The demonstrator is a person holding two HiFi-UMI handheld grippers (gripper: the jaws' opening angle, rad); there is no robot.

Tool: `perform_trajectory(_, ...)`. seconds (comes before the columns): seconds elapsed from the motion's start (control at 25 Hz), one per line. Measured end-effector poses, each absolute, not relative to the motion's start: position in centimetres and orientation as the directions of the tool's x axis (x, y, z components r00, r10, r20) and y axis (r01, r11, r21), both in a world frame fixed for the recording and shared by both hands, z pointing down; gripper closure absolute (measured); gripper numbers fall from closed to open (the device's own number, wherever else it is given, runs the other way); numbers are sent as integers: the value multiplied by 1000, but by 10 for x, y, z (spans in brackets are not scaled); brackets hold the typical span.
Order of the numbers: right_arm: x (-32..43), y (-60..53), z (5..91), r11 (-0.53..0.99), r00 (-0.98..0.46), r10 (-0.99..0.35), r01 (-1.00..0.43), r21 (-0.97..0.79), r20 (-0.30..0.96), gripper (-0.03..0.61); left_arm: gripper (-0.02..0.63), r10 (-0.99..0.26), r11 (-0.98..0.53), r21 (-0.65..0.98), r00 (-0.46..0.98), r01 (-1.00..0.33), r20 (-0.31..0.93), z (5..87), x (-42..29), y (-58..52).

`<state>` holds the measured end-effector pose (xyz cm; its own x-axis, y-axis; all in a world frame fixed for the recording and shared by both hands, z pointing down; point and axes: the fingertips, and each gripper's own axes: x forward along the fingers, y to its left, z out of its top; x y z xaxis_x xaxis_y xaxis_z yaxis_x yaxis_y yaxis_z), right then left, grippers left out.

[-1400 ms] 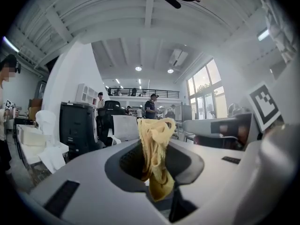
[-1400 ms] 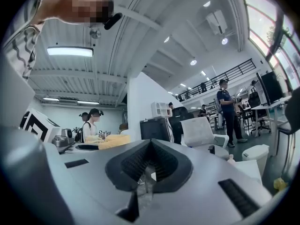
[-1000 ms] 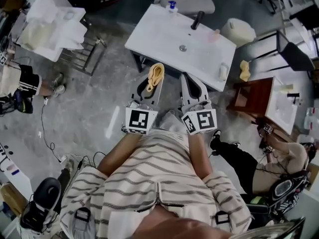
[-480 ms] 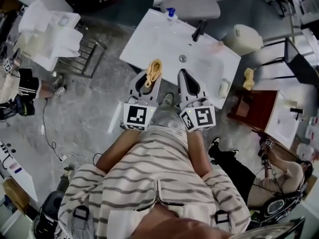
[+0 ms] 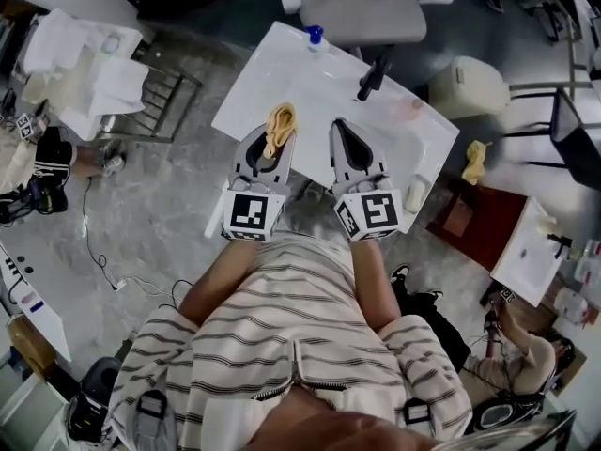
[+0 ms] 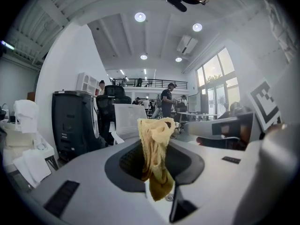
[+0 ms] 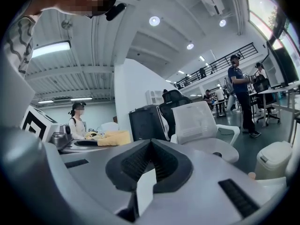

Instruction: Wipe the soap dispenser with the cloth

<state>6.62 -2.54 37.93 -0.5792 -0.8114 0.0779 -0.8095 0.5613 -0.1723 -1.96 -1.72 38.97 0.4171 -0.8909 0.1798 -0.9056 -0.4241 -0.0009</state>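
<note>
Yellow cloth point(image 5: 280, 123) hangs bunched from the left gripper point(image 5: 278, 132) in the head view, with the right gripper point(image 5: 340, 128) just beside it, both over the white washbasin point(image 5: 272, 64). Beyond their tips, at the basin's far edge, stands the blue-topped soap dispenser point(image 5: 315, 38), well apart. Left gripper view: the jaws pinch the cloth tightly. Right gripper view: the jaws are pressed together on nothing.

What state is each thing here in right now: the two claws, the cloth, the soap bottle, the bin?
left claw: shut on the cloth.
right claw: shut, nothing between its jaws.
cloth: bunched, hanging from the left claw.
soap dispenser: standing at the far edge of the sink, untouched.
bin: lid closed.
</note>
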Motion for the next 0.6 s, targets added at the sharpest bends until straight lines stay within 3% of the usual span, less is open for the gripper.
perform_trajectory(0.6,46,-143,442,530,-554,-810,-832,-165,192,581,517,-863,-449,41,445,-893,240,421,-32,-96)
